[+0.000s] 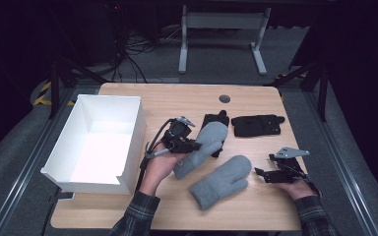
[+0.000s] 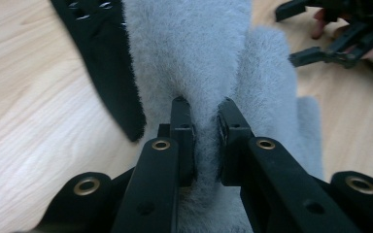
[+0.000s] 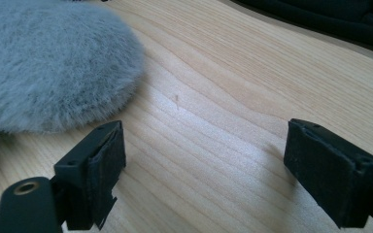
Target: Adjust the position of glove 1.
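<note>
Mitten (image 2: 199, 58) of grey fleece sat pinched between the two black jaws of the left claw (image 2: 203, 114), which were drawn nearly together with a fold of the soft pile squeezed between their pads. In the high view that left claw (image 1: 191, 143) gripped the mitten (image 1: 203, 147) near its middle, so that the mitten lay slanted over the counter (image 1: 128, 206), its rounded tip resting on one black glove (image 1: 215, 123).

The right claw (image 3: 201, 167) stood wide open with nothing between its pads, just over bare wood beside the fuzzy edge of the second grey mitten (image 3: 48, 63). From above, this right claw (image 1: 262, 173) rested near the tip of that second mitten (image 1: 221, 181), apart from it.

Judging from this, the step in hand was the pick-up of the first mitten. The next move would likely call for carrying it leftward and over the wall of the white box (image 1: 133, 142), with a firm pinch, since the fleece is limp and would sag.

The box was stiff, smooth and open-topped. A second black glove (image 1: 257, 125) lay flat farther back. The counter was pale wood with a rounded edge.
</note>
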Tool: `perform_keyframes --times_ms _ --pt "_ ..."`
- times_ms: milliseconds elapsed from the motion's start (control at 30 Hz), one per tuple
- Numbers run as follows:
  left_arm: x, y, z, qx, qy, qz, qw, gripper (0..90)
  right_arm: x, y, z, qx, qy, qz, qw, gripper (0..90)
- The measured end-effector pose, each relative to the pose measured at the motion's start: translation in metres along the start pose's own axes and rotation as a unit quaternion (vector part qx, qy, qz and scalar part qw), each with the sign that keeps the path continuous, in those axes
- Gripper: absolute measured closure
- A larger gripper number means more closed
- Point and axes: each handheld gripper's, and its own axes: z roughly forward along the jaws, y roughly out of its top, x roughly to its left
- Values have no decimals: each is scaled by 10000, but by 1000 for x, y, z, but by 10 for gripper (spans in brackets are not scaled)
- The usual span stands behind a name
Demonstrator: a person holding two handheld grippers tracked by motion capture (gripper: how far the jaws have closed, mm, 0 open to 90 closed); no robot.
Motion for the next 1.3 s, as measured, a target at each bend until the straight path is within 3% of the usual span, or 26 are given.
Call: perform_keyframes --times_ms 400,733,1033,1300 --pt "-43 5 14 279 -106 210 9993 812 0 0 0 2 1 1 10000 156" --pt "-70 5 32 489 -101 355 9981 813 0 0 0 1 -5 0 10000 156" --pt "-82 2 51 708 -30 451 9965 813 0 0 0 2 -2 -6 10000 156" --pt "-82 -5 65 815 -166 379 9958 810 0 0 0 3 2 -1 10000 156"
